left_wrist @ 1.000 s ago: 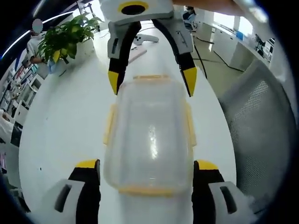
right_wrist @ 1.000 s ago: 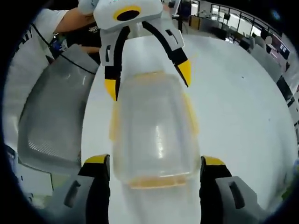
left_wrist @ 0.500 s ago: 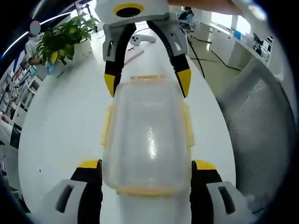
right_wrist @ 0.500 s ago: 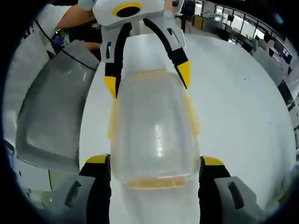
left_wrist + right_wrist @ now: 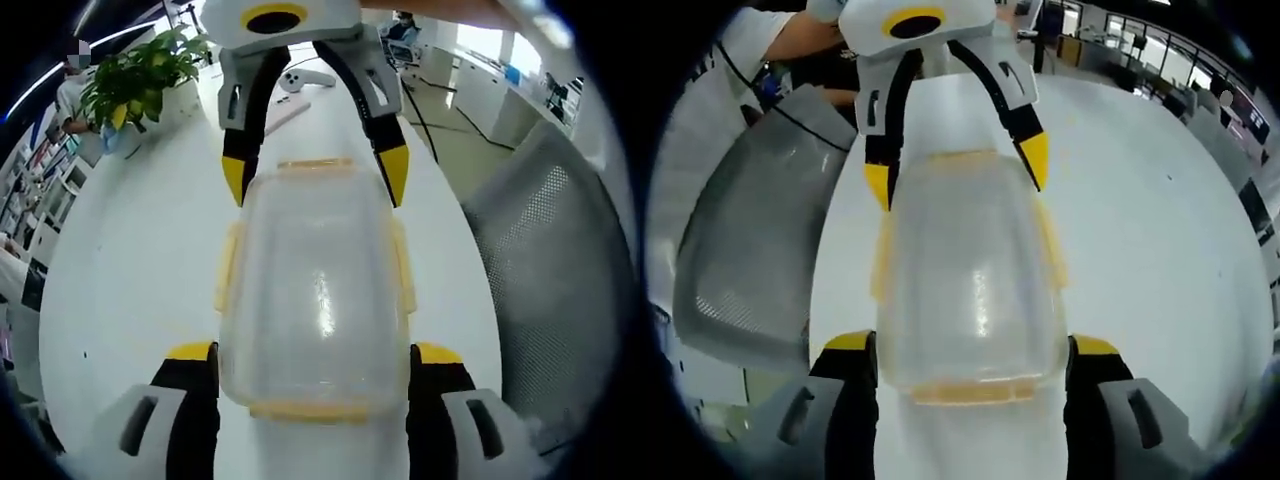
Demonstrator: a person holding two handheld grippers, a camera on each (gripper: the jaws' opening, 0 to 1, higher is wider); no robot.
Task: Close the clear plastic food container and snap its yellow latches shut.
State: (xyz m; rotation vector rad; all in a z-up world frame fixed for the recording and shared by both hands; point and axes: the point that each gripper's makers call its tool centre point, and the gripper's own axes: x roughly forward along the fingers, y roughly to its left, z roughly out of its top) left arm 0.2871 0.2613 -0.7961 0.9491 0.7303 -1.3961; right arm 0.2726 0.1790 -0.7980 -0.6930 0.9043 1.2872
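Note:
The clear plastic container (image 5: 315, 290) lies on the white table (image 5: 130, 270) with its lid on top. Yellow latches (image 5: 229, 265) run along its long sides and both ends. My left gripper (image 5: 312, 352) is open, its jaws straddling the near end of the box, close against its sides. My right gripper (image 5: 314, 178) comes in from the far side, open, with its yellow tips at the far corners. In the right gripper view the same container (image 5: 970, 280) sits between my right gripper's (image 5: 973, 345) jaws, with the left gripper (image 5: 957, 170) opposite.
A grey mesh chair (image 5: 560, 270) stands along the table's edge, also seen as the chair (image 5: 750, 250) in the right gripper view. A potted plant (image 5: 140, 85) and a white controller (image 5: 300, 82) sit at the table's far end. A person's arm (image 5: 800, 40) holds the left gripper.
The right gripper has come slightly closer over the far end of the container. The container has stayed where it was.

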